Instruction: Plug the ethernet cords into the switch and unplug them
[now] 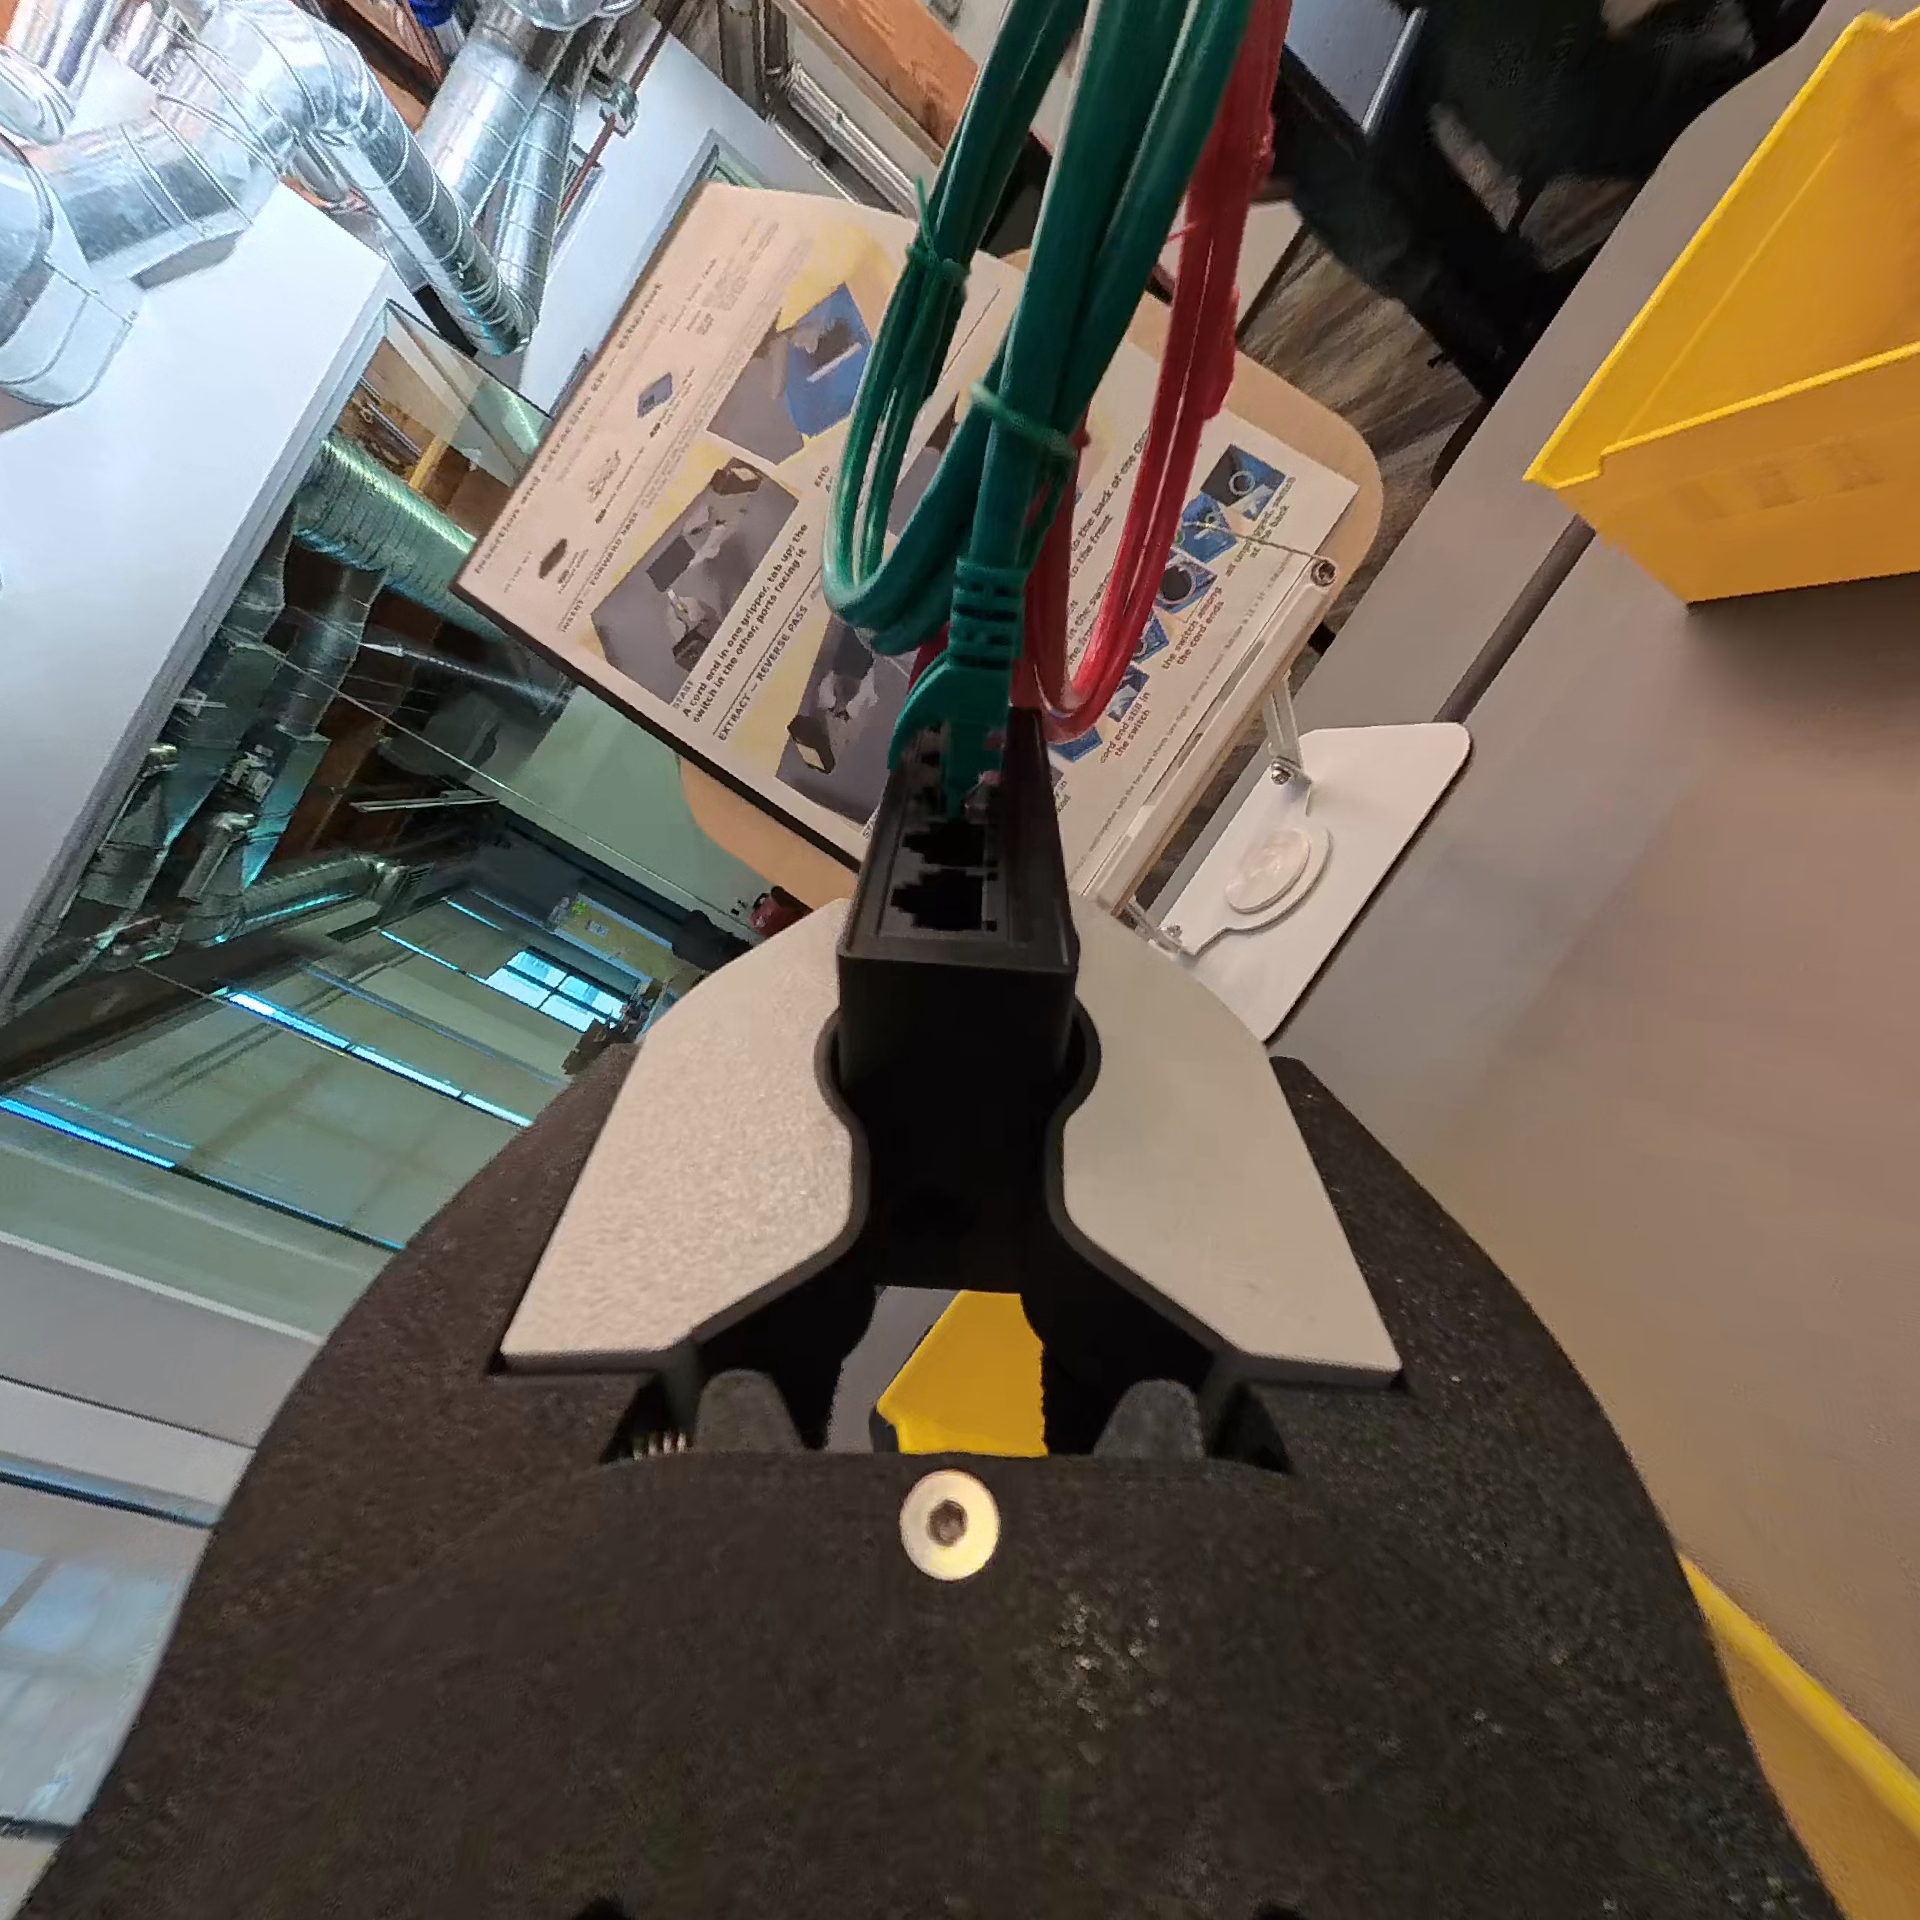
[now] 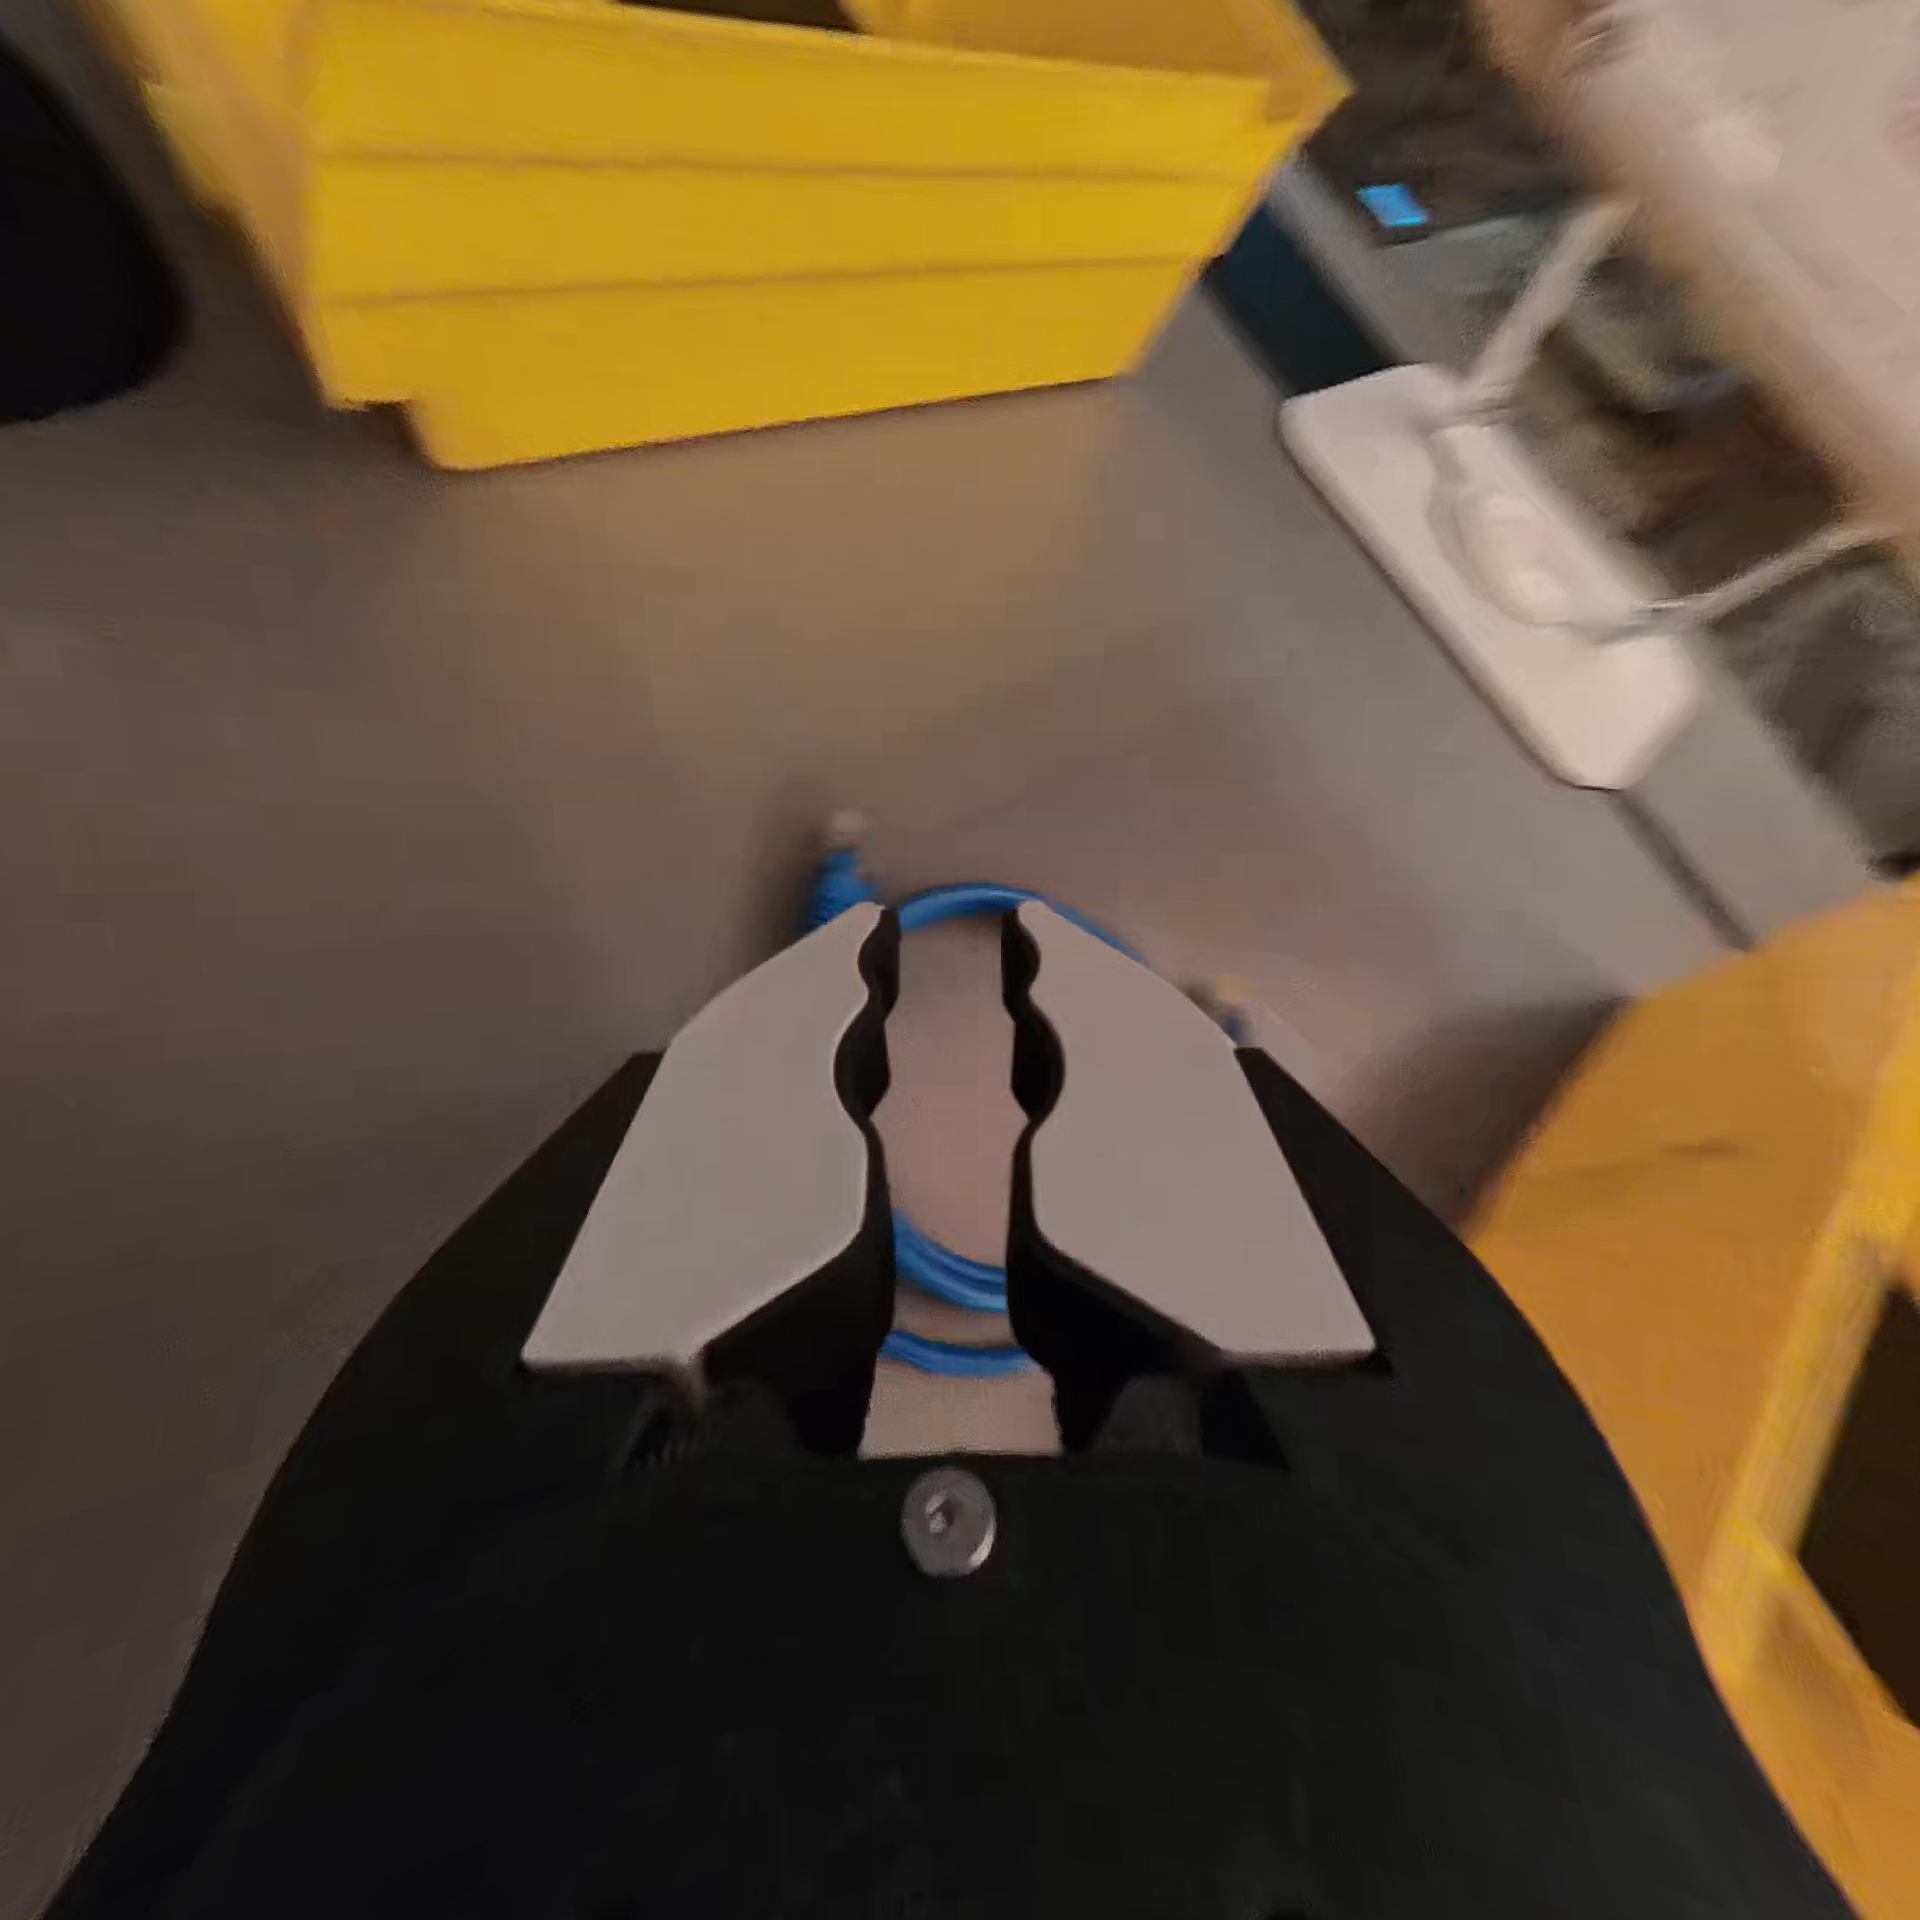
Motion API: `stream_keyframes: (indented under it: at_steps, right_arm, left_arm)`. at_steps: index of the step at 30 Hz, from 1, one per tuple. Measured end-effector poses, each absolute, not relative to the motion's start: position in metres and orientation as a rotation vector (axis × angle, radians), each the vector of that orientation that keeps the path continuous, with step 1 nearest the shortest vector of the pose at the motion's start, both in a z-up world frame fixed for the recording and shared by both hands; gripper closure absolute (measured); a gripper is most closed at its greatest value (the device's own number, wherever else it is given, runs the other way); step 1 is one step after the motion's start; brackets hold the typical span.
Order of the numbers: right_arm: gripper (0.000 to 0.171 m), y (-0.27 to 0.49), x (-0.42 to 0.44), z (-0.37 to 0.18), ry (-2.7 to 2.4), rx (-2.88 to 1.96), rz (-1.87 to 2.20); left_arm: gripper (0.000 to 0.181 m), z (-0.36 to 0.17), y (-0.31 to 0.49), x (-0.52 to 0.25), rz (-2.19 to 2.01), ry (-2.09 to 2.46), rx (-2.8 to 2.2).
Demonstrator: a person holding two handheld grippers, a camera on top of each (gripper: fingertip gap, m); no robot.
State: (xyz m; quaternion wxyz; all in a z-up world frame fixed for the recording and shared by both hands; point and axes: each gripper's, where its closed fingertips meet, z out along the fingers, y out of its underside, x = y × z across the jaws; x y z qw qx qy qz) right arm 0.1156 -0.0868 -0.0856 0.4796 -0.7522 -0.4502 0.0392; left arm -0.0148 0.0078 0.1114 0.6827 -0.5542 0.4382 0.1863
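In the left wrist view my left gripper (image 1: 956,925) is shut on a black ethernet switch (image 1: 956,987), held in the air with its ports facing the camera. A coiled green cord (image 1: 977,457) is plugged into a far port. A coiled red cord (image 1: 1174,499) hangs beside it, its plug end hidden behind the switch. Nearer ports are empty. In the blurred right wrist view my right gripper (image 2: 943,920) is open and empty just above a coiled blue cord (image 2: 951,1262) lying on the grey table (image 2: 520,675). The blue cord's plug (image 2: 836,868) shows left of the fingertips.
A yellow bin (image 2: 727,239) stands at the back of the table, and it also shows in the left wrist view (image 1: 1766,395). Another yellow bin (image 2: 1714,1299) is at the right. An instruction sheet (image 1: 810,520) on a white stand (image 1: 1340,831) is near the table edge. The tips of one gripper are about 25 cm away from the tips of the other.
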Motion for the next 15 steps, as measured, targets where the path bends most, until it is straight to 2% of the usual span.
stream_keyframes:
  at_steps: [3,8,12,15]
  right_arm:
    - [0.153,-0.099,0.094,-0.110,-1.139,-1.931,0.325]
    - [0.154,-0.087,0.118,-0.124,-1.051,-2.069,0.297]
    - [0.155,-0.056,0.168,-0.105,-0.865,-2.103,0.034]
    - [0.155,-0.042,0.174,-0.100,-0.841,-2.097,-0.108]
  left_arm:
    - [0.152,0.114,0.005,-0.013,0.391,0.984,-1.233]
    - [0.152,0.115,0.002,-0.011,0.366,0.994,-1.228]
    - [0.152,0.116,0.000,-0.007,0.340,1.004,-1.222]
    - [0.152,0.115,-0.001,-0.003,0.328,1.014,-1.218]
